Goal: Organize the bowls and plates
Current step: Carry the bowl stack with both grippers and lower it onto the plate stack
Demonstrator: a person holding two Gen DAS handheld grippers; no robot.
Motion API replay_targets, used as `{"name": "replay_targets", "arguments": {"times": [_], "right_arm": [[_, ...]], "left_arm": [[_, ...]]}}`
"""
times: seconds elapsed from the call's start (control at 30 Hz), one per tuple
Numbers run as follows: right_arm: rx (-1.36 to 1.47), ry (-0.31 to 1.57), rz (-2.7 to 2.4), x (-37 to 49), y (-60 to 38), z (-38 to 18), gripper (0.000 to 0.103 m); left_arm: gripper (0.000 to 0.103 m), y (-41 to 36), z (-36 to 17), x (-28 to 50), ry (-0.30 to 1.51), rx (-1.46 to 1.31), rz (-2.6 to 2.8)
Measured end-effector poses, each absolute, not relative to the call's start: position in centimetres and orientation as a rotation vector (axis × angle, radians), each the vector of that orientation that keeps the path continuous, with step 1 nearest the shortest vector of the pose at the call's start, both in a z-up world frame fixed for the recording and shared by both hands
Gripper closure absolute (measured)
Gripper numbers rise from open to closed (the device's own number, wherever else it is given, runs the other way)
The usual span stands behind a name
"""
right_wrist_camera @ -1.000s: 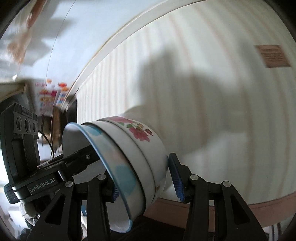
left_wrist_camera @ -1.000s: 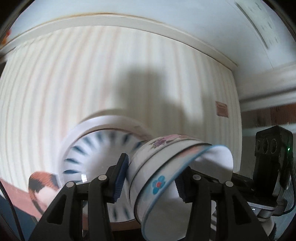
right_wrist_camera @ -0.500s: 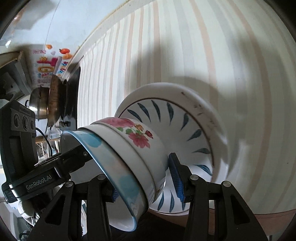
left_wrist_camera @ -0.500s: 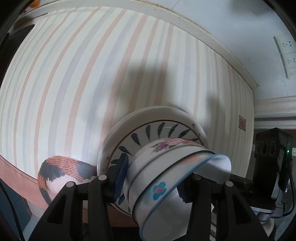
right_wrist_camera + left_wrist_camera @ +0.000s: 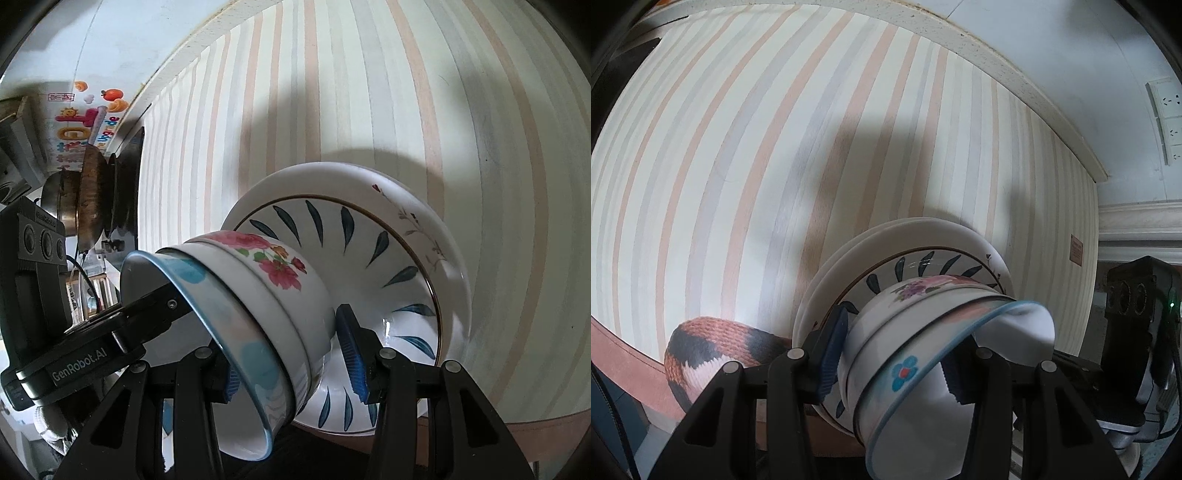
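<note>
A nested stack of bowls (image 5: 916,354), flowered outside with a blue-rimmed one on top, is held from both sides. My left gripper (image 5: 890,365) is shut on the stack's wall, one finger inside, one outside. My right gripper (image 5: 291,362) is shut on the opposite wall of the bowl stack (image 5: 266,314). The stack's base sits in or just above a leaf-patterned plate (image 5: 369,266) that rests on a white plate (image 5: 417,199) on the striped table (image 5: 332,92). I cannot tell if the bowls touch the plate.
A woven brown, black and pink mat or basket (image 5: 713,347) lies at the table's near edge, left of the plates. A pot and pan (image 5: 88,199) stand at the far left in the right wrist view. A wall with sockets (image 5: 1167,114) lies behind the table.
Both grippers carried the bowl stack down toward the plates; the plate stack now sits directly beneath the bowls and appears larger and sharper.
</note>
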State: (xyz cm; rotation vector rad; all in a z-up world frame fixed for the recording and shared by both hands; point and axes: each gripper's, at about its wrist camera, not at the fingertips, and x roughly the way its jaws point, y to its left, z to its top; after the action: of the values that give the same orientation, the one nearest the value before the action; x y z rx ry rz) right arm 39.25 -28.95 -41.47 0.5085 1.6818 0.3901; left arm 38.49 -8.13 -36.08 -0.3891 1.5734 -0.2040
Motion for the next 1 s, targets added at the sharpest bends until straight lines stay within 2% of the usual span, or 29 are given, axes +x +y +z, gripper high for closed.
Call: {"name": "replay_targets", "arguments": {"times": [0.57,1.0], "right_arm": [[0.444,1.677,0.362,39.1,-28.6,-40.4,0.055],[0.225,1.492,0.369,37.3,-27.8,-33.3,0.053]], "left_arm": [[0.06,-8.5,-35.0,38.1,1.523,-0.33,-0.171],[0.059,-9.6,-28.4,35.0,1.333,-0.164,-0.078]]}}
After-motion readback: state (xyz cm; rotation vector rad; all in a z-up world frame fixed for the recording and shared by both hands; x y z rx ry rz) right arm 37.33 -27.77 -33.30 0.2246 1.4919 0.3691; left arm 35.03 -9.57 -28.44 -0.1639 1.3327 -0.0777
